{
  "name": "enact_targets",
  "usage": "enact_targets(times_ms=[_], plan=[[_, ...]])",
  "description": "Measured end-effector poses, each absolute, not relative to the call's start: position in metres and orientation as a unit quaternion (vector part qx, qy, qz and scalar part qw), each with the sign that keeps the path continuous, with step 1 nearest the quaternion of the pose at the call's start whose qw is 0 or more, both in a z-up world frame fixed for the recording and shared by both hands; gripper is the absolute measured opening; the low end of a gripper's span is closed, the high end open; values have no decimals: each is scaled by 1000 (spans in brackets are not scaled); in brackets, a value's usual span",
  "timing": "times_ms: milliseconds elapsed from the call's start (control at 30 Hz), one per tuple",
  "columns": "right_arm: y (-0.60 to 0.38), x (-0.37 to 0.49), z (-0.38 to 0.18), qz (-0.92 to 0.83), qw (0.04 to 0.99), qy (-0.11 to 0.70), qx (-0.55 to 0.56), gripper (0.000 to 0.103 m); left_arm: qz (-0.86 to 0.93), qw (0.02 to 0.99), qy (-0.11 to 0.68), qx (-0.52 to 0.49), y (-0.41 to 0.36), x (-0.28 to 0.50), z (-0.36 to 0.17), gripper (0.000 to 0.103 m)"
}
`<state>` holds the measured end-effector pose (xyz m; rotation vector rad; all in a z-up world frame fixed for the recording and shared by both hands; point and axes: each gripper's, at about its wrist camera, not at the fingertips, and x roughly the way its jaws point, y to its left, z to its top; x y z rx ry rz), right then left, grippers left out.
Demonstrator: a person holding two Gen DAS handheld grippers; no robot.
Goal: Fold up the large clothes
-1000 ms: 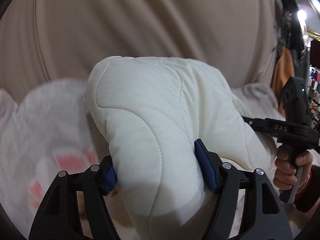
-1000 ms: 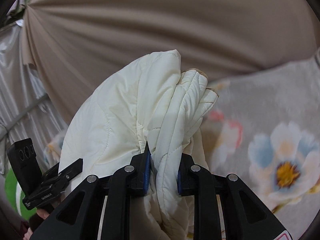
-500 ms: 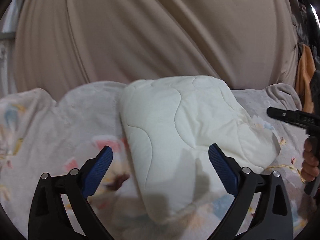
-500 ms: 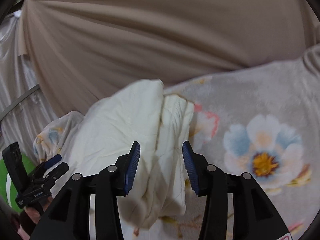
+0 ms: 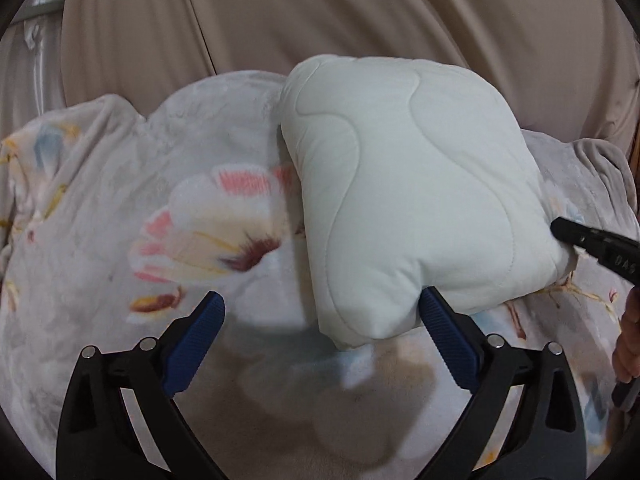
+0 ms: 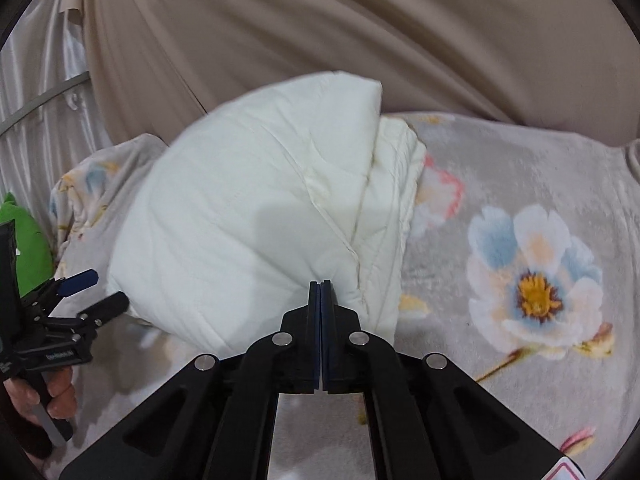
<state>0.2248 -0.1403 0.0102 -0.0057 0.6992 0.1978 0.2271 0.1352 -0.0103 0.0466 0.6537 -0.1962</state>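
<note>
We have the folded jacket (image 5: 408, 200) lying as a thick cream bundle on the floral blanket (image 5: 120, 208), with a beige curtain (image 5: 320, 12) hanging behind its far edge. It looks puffy, quilted and light, so we judge it soft and springy: the layers will want to swell open, and the smooth shell may slide under the pads. We would take it at a folded edge or corner, where several layers pinch together, rather than on the fat middle. Our left claw (image 5: 320, 324) stands spread wide at the near end of the bundle; the near corner sits between its pads, and the right pad is touching or nearly touching the cloth, without gripping. Our right claw (image 6: 321, 300) is pressed fully together and holds nothing; its tips meet just at the near edge of the jacket, and whether they touch it we cannot tell.
</note>
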Motion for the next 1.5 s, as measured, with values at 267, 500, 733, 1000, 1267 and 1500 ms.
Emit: enact_targets(times_ms=[267, 500, 733, 1000, 1267, 1500], plan=[[-142, 240, -24, 74, 929, 363, -14, 0, -88, 938, 332, 53, 121, 236, -31, 96], [-137, 232, -19, 66, 935, 348, -27, 0, -64, 944, 314, 78, 113, 226, -27, 96], [-132, 184, 20, 71, 948, 310, -14, 16, -84, 945, 311, 60, 98, 190, -15, 95], [-135, 133, -5, 36, 935, 352, -16, 35, -85, 949, 298, 63, 69, 151, -23, 98], [-125, 127, -31, 21, 929, 368, -15, 42, -48, 952, 293, 73, 64, 150, -28, 98], [-115, 125, -32, 8, 932, 360, -46, 51, -47, 949, 299, 83, 60, 150, -32, 98]])
